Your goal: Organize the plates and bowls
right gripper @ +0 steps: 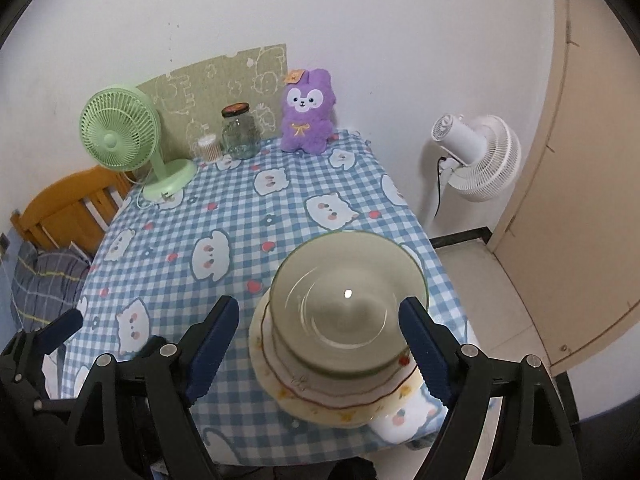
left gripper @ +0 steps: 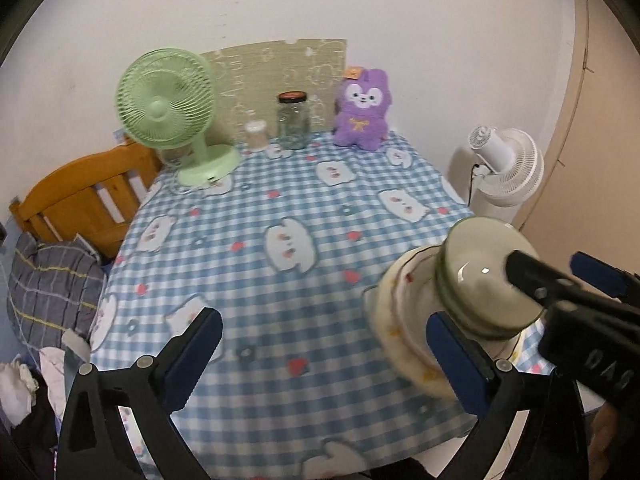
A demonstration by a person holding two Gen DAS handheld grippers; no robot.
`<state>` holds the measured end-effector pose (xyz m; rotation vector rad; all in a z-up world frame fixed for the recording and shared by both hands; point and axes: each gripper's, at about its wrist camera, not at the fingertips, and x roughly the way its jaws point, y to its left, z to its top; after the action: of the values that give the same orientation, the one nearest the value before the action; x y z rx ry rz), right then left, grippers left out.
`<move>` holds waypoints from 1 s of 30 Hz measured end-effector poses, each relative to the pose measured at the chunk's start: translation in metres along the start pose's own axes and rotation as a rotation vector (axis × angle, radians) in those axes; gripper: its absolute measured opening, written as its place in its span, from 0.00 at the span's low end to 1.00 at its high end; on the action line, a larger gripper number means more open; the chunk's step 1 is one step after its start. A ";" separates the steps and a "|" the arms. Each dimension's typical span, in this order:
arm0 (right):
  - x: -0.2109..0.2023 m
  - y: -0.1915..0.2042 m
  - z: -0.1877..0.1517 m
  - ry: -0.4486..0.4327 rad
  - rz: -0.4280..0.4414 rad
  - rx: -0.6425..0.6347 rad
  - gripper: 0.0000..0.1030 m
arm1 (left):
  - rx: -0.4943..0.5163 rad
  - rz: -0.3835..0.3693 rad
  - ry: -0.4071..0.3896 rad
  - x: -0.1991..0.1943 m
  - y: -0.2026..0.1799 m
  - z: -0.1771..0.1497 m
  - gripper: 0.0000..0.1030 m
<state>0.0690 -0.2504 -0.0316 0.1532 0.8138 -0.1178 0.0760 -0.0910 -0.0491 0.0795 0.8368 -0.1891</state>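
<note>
A pale bowl with a green rim (right gripper: 348, 292) sits on top of a stack of dishes: a red-rimmed dish (right gripper: 292, 376) on a cream plate with fruit prints (right gripper: 340, 412). The stack stands near the table's front right corner. My right gripper (right gripper: 318, 352) is open above it. Its right pad is close to the bowl's rim and its left pad is well clear. My left gripper (left gripper: 326, 356) is wide open over bare tablecloth, left of the stack (left gripper: 404, 320). In the left wrist view, the right gripper's fingers (left gripper: 524, 272) cross in front of the bowl (left gripper: 480, 276).
At the back of the blue checked tablecloth (right gripper: 224, 216) stand a green desk fan (right gripper: 120, 136), a glass jar (right gripper: 239, 132), a small tub (right gripper: 209, 148) and a purple plush toy (right gripper: 306, 114). A white floor fan (right gripper: 476, 156) and a door are right; a wooden bed frame (left gripper: 80, 196) is left.
</note>
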 end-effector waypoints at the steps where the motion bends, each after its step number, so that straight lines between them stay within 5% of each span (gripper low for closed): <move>1: -0.003 0.002 -0.004 -0.005 -0.003 -0.004 0.82 | -0.009 -0.001 -0.004 -0.004 0.007 -0.004 1.00; 30: -0.021 -0.003 -0.091 -0.120 0.042 -0.086 0.82 | -0.061 0.073 -0.117 -0.032 0.017 -0.094 1.00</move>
<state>-0.0110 -0.2354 -0.0782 0.0815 0.6943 -0.0522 -0.0100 -0.0561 -0.0883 0.0416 0.7212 -0.0987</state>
